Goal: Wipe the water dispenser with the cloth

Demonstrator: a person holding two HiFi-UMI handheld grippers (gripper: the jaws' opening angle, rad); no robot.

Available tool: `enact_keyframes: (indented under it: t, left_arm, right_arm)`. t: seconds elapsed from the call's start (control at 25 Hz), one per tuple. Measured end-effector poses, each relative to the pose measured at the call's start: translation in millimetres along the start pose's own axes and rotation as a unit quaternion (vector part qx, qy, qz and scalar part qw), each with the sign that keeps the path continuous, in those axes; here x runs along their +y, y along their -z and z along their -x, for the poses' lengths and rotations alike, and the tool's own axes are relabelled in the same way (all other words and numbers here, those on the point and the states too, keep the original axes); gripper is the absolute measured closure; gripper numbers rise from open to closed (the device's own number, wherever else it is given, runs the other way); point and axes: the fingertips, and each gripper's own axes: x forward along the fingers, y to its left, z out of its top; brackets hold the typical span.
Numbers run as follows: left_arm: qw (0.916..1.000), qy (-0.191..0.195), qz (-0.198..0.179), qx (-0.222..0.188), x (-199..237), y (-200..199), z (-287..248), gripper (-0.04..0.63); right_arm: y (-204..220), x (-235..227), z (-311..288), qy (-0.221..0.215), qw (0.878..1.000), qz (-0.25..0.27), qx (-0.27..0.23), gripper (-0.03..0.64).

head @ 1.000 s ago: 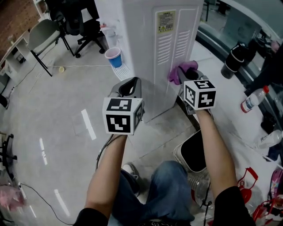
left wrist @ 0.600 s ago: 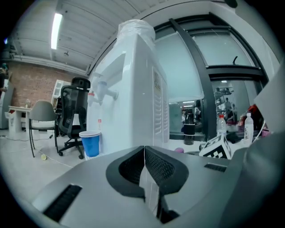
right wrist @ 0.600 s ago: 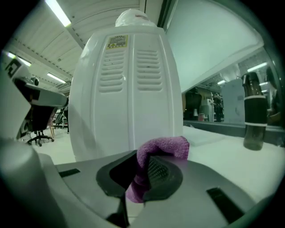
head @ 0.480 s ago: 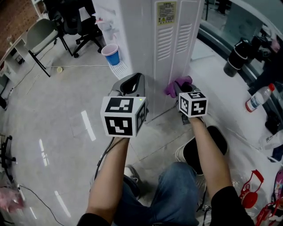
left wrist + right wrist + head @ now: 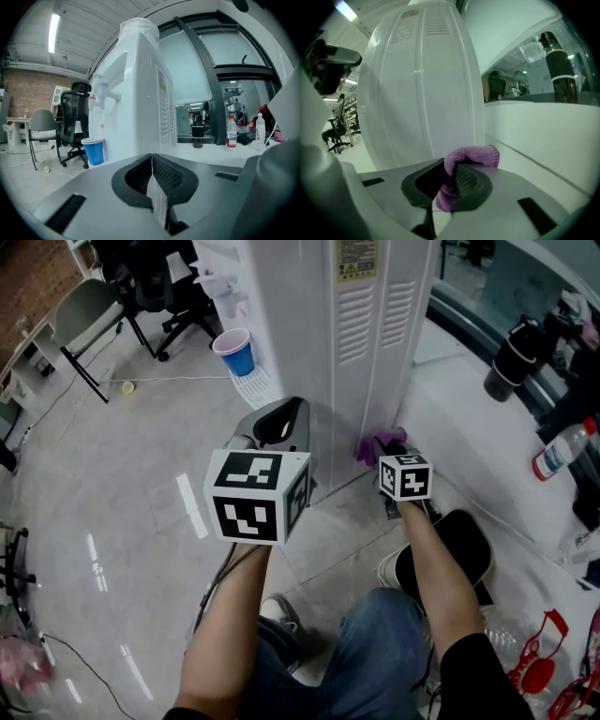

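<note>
Head view: looking steeply down, we held the right claw [image 5: 384, 456] low, near the foot of the white water dispenser [image 5: 375, 343], our right forearm stretched toward 12 o'clock. The right gripper view showed its jaws pinched on the purple cloth [image 5: 471, 157], with a fold bulging over the tip of one jaw. The dispenser's ribbed panel stood dead ahead of that claw, at 12 o'clock, filling the view just beyond the cloth. We could not tell whether cloth and panel touched. The dispenser stood upright, its long axis vertical, so most of the panel rose above the cloth. We judged that the coming stroke would have to run up along that axis, with the right hand plainly the nearer. The left claw [image 5: 151, 176] sat at 9 o'clock from the right one, near the dispenser's corner but apart from it. Its jaws met with nothing between them. A blue cup [image 5: 232, 351] stood at the dispenser's front, well apart from the cloth.
</note>
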Motion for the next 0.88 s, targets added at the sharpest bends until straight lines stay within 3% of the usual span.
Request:
enact_keyframes:
  t: [0.16, 0.28, 0.48, 0.88]
  left_arm:
    - [0.9997, -0.003, -0.023, 0.003, 0.2, -5.2, 3.3, 0.568]
    - [0.9998, -0.003, -0.016, 0.009, 2.1, -5.1, 4.8, 0.568]
    - [0.9998, -0.005, -0.011, 0.015, 1.7, -8.1, 4.6, 0.568]
    - [0.9996, 0.009, 0.027, -0.001, 2.9, -22.3, 5.3, 0.568]
  right_arm:
    - [1.7, -3.3, 5.1, 0.001, 1.0, 0.013, 0.007, 0.577]
    - [-23.1, 1.6, 21.0, -0.006, 1.0, 0.017, -0.015, 0.577]
    - [-104.7, 23.6, 65.6, -0.03, 0.995, 0.053, -0.083, 0.577]
    - [-252.9, 65.5, 157.2, -0.051, 0.971, 0.127, -0.197, 0.577]
